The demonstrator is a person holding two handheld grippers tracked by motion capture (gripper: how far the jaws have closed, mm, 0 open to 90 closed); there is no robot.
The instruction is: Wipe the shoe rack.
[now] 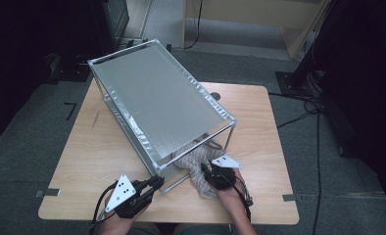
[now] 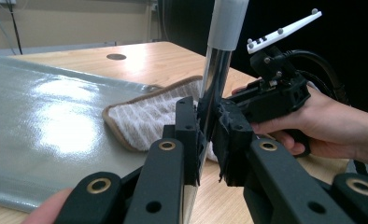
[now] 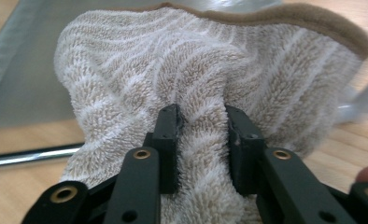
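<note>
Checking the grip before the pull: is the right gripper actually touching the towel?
Touching. In the right gripper view, the right gripper has both jaws pressed into a bunched fold of the striped towel.

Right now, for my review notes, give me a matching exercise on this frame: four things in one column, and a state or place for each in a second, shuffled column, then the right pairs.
Things:
1. left tool
2. right tool
3. towel
4. rack

States or places:
A. striped beige, bunched at the rack's near end
B. shut on the rack's upright metal post
C. stands on the wooden table, grey sheet on top
D. jaws pressed into a fold of terry cloth

Pairs: 1-B, 2-D, 3-A, 4-C
</note>
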